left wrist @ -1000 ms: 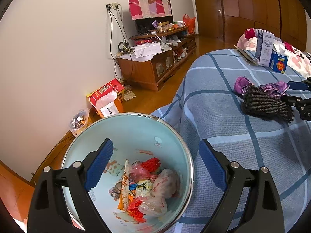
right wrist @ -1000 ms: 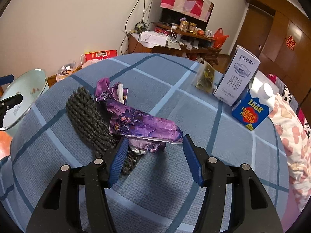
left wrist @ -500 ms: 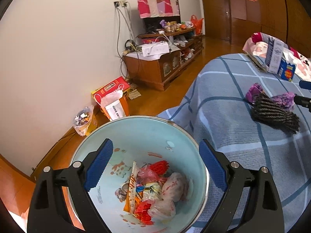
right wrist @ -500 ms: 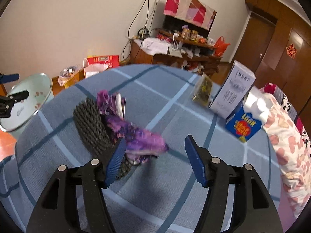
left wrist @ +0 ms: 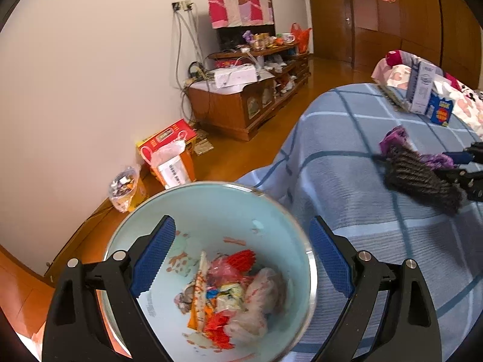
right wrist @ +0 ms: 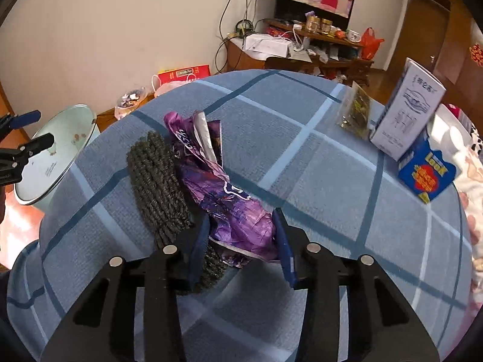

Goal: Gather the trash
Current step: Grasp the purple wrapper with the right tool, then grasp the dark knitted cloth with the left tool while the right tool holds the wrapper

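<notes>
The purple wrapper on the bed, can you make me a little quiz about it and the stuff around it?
1. True or false: the purple wrapper lies between the jaws of the right gripper.
2. What lies right beside the wrapper on the blue checked blanket?
A. a dark knitted item
B. a spoon
C. a shoe
3. Fill in: the left gripper hangs over a pale blue ____ with trash in it.

Key: 1 true. 2 A, the dark knitted item. 3 bin.
</notes>
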Demonstrator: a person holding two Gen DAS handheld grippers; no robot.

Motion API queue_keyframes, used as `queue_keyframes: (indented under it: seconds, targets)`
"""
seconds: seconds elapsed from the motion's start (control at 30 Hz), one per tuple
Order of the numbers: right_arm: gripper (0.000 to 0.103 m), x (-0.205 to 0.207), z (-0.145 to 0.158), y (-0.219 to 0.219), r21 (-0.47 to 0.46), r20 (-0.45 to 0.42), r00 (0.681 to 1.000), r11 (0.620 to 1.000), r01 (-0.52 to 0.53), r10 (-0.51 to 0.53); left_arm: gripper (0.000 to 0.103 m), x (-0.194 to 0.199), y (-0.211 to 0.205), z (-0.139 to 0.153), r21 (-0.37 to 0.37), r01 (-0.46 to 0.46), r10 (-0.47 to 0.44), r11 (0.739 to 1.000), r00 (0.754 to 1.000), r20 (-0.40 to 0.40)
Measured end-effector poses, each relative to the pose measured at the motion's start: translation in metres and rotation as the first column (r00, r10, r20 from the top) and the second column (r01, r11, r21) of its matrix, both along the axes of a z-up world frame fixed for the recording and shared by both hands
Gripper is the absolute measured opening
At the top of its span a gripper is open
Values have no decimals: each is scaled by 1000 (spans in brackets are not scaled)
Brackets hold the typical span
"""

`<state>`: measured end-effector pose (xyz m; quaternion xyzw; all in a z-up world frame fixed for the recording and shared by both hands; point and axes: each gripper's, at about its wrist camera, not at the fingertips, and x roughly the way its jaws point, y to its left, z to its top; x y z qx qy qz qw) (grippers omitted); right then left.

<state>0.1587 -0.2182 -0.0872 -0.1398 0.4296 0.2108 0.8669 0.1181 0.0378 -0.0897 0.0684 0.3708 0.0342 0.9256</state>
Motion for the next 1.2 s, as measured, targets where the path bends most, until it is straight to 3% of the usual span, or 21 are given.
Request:
queue_keyframes:
  seconds: [0.17,0.33,0.73,1.03,1.2]
  targets:
    - [37,-19,12,-13,19,67,992,994,104,-105,88,1,-27,11,-3,56,-56,998,998,19]
    - [37,-35,29,-60,77,105,954,959,272,-280,91,3,-64,15,-9,114,-114,993,993,23]
    - [38,-83,11,-151,96,111,854,860,501,-509,94,15,-178,3,-21,213,-213,977,977,2]
    - [39,-95,10,-161,148,123,847,854,499,-517,97,24,-233,-19,43,264,-261,963,963,-69]
    - [39,-96,9,-157,161,122,856,861,483,-503,97,10,-216,-17,94,275,-269,957,960,-77]
